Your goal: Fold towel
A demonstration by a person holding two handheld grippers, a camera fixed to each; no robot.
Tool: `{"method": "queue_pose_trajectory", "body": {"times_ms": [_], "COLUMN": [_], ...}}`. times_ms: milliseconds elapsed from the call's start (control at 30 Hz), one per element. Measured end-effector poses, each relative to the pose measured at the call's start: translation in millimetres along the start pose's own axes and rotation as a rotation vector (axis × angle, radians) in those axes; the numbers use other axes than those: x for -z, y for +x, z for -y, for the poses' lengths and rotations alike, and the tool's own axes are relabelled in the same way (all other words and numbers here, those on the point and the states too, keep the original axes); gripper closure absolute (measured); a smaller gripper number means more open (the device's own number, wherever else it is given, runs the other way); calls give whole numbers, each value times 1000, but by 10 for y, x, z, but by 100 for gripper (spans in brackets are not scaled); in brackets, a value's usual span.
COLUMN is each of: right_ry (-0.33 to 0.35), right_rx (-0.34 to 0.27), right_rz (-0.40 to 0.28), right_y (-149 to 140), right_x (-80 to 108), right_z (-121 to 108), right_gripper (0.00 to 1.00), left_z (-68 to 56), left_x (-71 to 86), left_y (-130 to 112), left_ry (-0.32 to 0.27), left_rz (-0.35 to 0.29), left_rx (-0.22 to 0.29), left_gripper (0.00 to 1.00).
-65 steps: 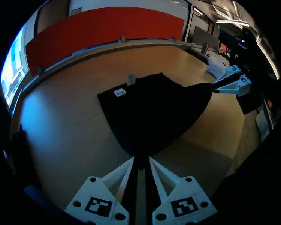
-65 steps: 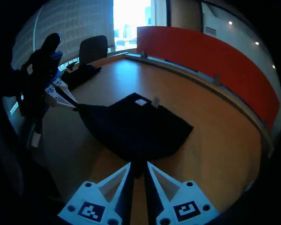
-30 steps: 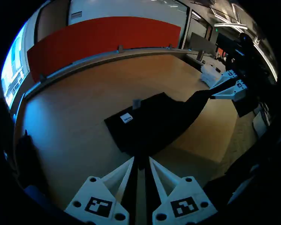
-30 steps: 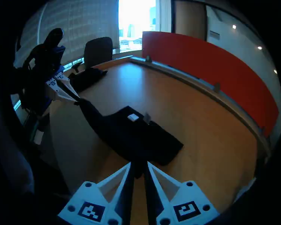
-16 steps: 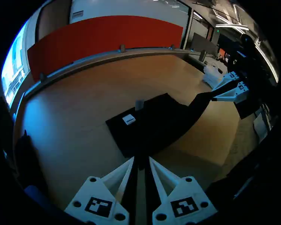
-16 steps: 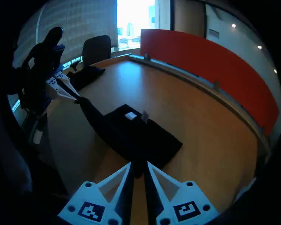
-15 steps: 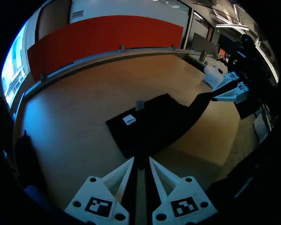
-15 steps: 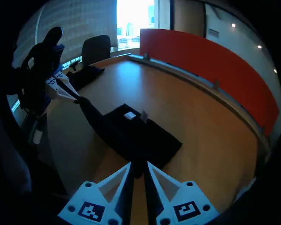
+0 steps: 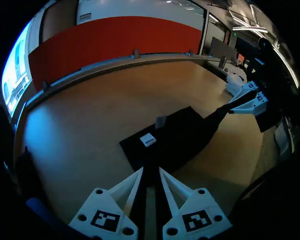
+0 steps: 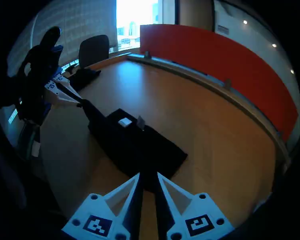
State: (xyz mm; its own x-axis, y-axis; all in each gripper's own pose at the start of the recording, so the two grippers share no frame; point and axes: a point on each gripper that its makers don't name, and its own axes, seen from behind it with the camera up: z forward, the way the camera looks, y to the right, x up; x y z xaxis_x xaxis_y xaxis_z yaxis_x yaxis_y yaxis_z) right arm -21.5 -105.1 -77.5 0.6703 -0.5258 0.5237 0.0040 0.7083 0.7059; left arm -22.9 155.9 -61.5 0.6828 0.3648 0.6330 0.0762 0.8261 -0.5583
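Now: left gripper and right gripper each clenched on corner of dark towel. Held edge lifted, rest flat on table. White tag on top.

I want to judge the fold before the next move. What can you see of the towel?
The towel is black, soft-looking cloth, lying mostly flat on the wooden table as a rough rectangle. A white label and a small grey tab sit near one edge. Its two near corners are raised: the left gripper is shut on one, the right gripper on the other, and the edge stretches between them.
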Motion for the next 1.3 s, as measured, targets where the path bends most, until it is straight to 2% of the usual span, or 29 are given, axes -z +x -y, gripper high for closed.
{"method": "queue_pose_trajectory", "body": {"times_ms": [367,633,1067,1300], "right_ry": [-22,-23,-40,-47], "right_rx": [-29,-43,-56,-57], "right_rz": [18,32,65,71], "right_y": [41,-4,-56,-30], "right_x": [-262,-385,-659,-742], "right_z": [-230,-282,-424,-470], "right_gripper": [84,84,83,83], "left_z": [118,157,273,331], "left_x": [-302,-422,-700,-784], "left_y": [41,14,-27,-50], "left_ry": [10,11,37,49], "left_rz": [14,22,37,47], "left_rx": [-9,-8,-1,2], "left_gripper": [88,88,88,88]}}
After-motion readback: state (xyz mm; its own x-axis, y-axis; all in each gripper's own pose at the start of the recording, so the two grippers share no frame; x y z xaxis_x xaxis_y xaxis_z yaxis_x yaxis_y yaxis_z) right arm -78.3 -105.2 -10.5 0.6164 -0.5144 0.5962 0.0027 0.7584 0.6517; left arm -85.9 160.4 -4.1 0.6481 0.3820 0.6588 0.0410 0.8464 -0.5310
